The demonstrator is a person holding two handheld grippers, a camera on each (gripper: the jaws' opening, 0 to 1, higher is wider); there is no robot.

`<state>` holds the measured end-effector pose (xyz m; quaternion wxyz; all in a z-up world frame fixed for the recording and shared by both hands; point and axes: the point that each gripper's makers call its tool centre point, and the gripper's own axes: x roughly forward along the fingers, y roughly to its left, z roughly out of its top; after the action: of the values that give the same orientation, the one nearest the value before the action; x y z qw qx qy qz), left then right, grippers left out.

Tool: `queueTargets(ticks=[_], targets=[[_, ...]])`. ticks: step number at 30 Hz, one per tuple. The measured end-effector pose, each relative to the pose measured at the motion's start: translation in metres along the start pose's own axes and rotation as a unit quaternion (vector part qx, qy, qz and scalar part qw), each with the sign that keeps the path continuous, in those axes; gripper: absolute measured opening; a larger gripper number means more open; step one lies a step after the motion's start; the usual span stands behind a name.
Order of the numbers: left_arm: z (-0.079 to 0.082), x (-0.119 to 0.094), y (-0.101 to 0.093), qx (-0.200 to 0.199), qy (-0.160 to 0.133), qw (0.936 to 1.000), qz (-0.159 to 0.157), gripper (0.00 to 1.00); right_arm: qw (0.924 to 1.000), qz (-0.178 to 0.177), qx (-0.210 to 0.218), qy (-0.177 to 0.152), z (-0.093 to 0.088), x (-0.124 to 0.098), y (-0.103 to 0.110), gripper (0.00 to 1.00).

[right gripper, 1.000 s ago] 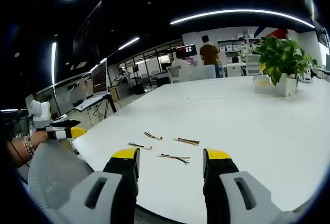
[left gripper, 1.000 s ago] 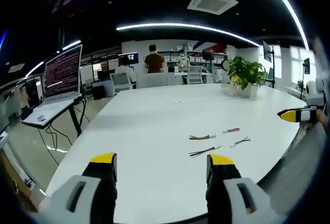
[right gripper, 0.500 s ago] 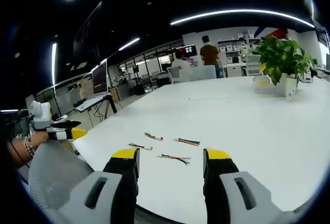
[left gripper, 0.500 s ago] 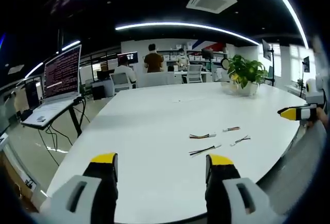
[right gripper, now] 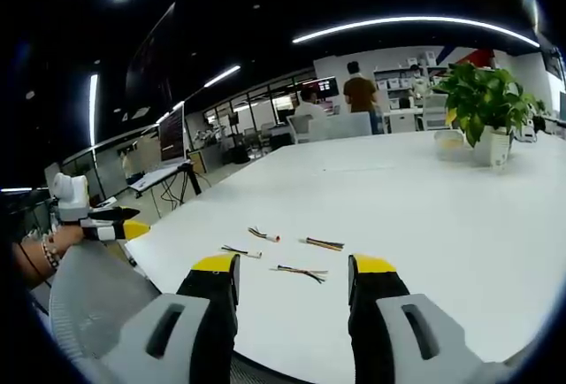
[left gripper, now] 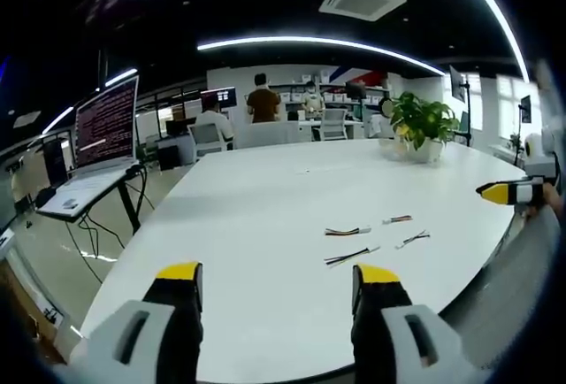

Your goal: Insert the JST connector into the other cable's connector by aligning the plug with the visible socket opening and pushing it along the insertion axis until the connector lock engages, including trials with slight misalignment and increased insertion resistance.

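Observation:
Several short JST cables lie on the white table [left gripper: 265, 216]: one [left gripper: 346, 232], one [left gripper: 397, 220], one [left gripper: 412, 241] and the nearest [left gripper: 350, 257]. In the right gripper view they appear as cable [right gripper: 263, 234], cable [right gripper: 322, 243], cable [right gripper: 240, 250] and cable [right gripper: 300, 271]. My left gripper [left gripper: 276, 280] hangs open above the table's near edge, short of the cables, with nothing between its jaws. My right gripper [right gripper: 293, 271] is open too, just before the nearest cable. The right gripper [left gripper: 507, 193] shows at the right edge; the left gripper [right gripper: 110, 225] shows at the left, in a hand.
A potted plant [left gripper: 422, 127] stands at the table's far end, plant [right gripper: 483, 105]. A laptop [left gripper: 102, 141] on a stand sits left of the table. A grey chair back [right gripper: 97, 300] is near me. People sit and stand at desks far behind.

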<state>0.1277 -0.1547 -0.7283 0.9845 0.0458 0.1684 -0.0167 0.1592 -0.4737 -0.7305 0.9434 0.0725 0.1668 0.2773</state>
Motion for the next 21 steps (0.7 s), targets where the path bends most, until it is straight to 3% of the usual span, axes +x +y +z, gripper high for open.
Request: queueTargets(ticks=[21], targets=[[-0.0013, 0.0009, -0.0009, 0.003, 0.004, 1.0, -0.002, 0.64, 1.0, -0.002, 0.002, -0.002, 0.0005, 0.0005, -0.0013, 0.47]])
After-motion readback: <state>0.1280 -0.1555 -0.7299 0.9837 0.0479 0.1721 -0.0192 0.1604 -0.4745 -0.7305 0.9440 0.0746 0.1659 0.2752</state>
